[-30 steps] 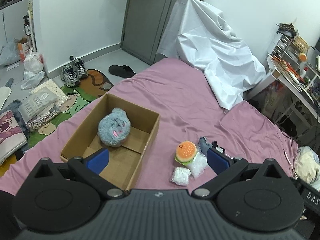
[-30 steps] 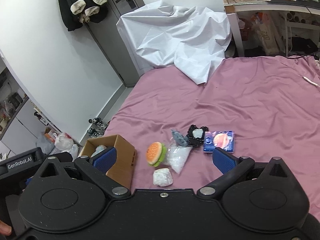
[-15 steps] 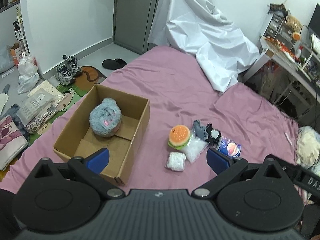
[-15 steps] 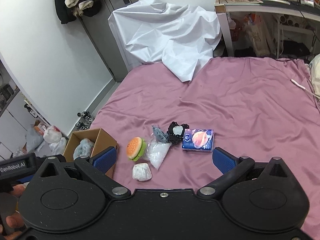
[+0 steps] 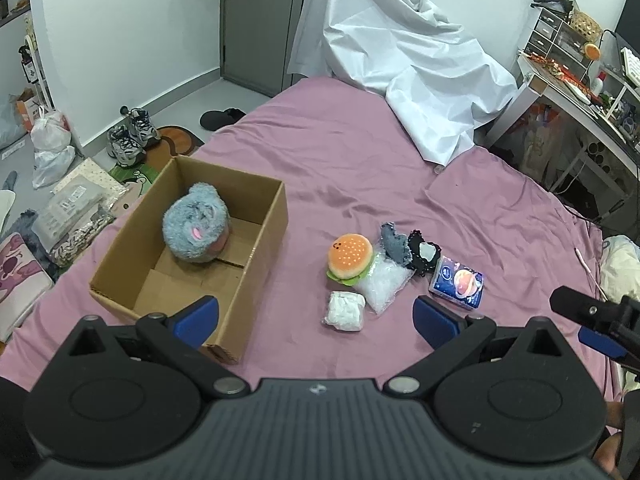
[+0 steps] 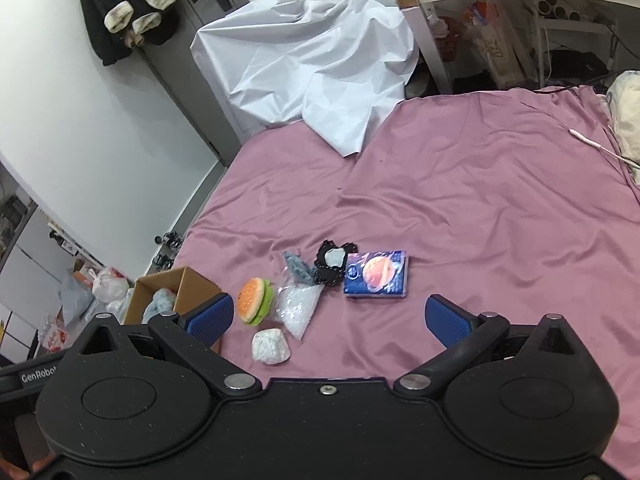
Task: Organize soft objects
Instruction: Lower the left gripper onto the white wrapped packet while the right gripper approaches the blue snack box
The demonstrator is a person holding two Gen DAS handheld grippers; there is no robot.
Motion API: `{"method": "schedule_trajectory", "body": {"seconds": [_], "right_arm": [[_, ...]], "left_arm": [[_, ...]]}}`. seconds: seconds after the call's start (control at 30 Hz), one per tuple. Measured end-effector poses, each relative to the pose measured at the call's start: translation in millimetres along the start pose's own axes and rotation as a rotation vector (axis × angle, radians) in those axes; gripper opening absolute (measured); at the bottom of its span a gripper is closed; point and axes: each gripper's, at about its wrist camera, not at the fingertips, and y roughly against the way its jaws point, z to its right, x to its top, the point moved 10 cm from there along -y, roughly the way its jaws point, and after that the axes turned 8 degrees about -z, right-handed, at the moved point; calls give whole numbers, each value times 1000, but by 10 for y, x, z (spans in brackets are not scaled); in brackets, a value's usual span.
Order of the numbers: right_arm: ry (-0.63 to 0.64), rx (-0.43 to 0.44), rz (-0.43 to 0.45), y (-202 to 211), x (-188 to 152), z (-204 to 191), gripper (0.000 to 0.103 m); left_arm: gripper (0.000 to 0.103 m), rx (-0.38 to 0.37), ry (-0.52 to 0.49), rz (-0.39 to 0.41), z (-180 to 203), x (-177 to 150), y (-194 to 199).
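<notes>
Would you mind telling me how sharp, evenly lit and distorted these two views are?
Left wrist view: sharp, soft even light, only faint shadows beside the box and burger toy; fisheye bends the wall edges, corners go black. Right wrist view: equally sharp and even, a mild sheen on the pink sheet, the same barrel distortion.

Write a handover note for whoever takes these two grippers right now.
Left gripper: open, empty, held above the bed near the box corner.
Right gripper: open, empty, held above the pile.
Done: grey plush toy is in the cardboard box.
Left on the pink sheet, beside the box: burger plush, white wad, clear bag of beads, grey fabric piece, black lace piece, blue tissue pack.
Suggested next: the burger plush, likely easiest as it lies nearest the box.
</notes>
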Motion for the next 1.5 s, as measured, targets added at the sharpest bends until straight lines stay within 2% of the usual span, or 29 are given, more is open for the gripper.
{"method": "schedule_trajectory", "body": {"seconds": [0.33, 0.47, 0.77, 0.83, 0.93, 1.03, 1.3, 1.5], "right_arm": [[-127, 53, -18, -267, 20, 180, 103], [-169, 37, -28, -413, 41, 232, 103], [-249, 28, -78, -778, 69, 332, 103], [-250, 22, -98, -869, 59, 328, 103], [-233, 19, -122, -991, 54, 293, 102], [-234, -2, -144, -1112, 56, 312, 95], [-249, -57, -177, -1378, 94, 447, 93], [-196, -115, -197, -1548, 125, 464, 93]], "left_arm": [[100, -28, 40, -27, 42, -32, -310], [99, -43, 48, -45, 86, -41, -470], [83, -62, 70, -112, 172, -53, -888], [75, -68, 79, -130, 179, -60, -993], [69, -67, 95, -159, 165, -85, -1150], [62, -75, 105, -176, 163, -106, -1292], [57, -93, 131, -212, 169, -142, -1626], [57, -84, 125, -233, 191, -182, -1804]]}}
